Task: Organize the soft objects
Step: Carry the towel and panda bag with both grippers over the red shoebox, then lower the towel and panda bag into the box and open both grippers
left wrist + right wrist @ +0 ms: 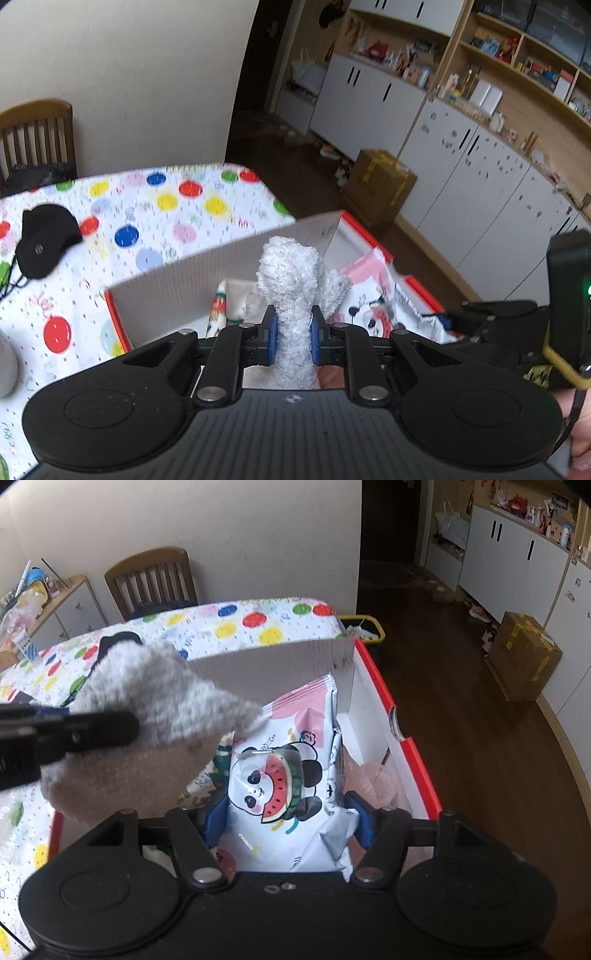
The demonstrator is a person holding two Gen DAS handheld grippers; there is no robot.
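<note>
My left gripper [293,334] is shut on a fluffy grey-white cloth [293,280] and holds it above the open cardboard box [192,273]. The same cloth [155,709] and the left gripper [122,727] show at the left of the right wrist view. My right gripper [291,823] is shut on a white panda-and-watermelon tissue pack [284,771] that stands inside the box [413,760]; this pack also shows in the left wrist view [373,295]. A pink soft item [373,775] lies in the box to the right of the pack.
The box stands on a table with a polka-dot cloth [147,206]. A black cap [44,240] lies on the table at the left. A wooden chair [151,579] stands behind the table. A brown carton [524,653] sits on the floor by white cabinets [517,550].
</note>
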